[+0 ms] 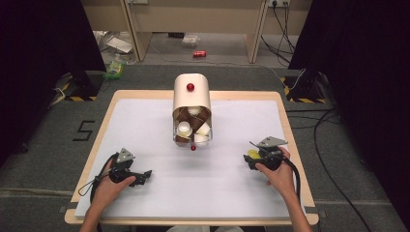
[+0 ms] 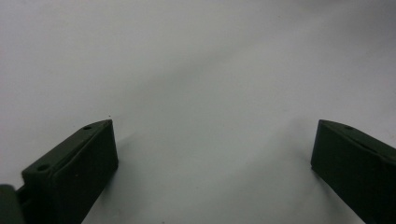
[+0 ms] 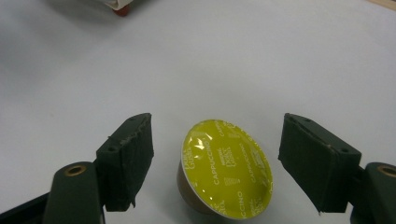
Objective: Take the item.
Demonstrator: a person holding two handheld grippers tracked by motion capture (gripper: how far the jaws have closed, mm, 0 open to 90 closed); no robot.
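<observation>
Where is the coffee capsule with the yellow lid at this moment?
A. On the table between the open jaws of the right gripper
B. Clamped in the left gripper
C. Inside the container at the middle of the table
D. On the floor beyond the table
A: the right gripper view shows the capsule lying on the white table between the right gripper jaws, with a gap on each side.

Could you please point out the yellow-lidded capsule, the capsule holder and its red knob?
capsule (image 3: 226,168), right gripper view, on its yellow foil lid.
capsule holder (image 1: 192,99), high view, on its cream top cover.
red knob (image 1: 190,87), high view, on the ball's middle.
</observation>
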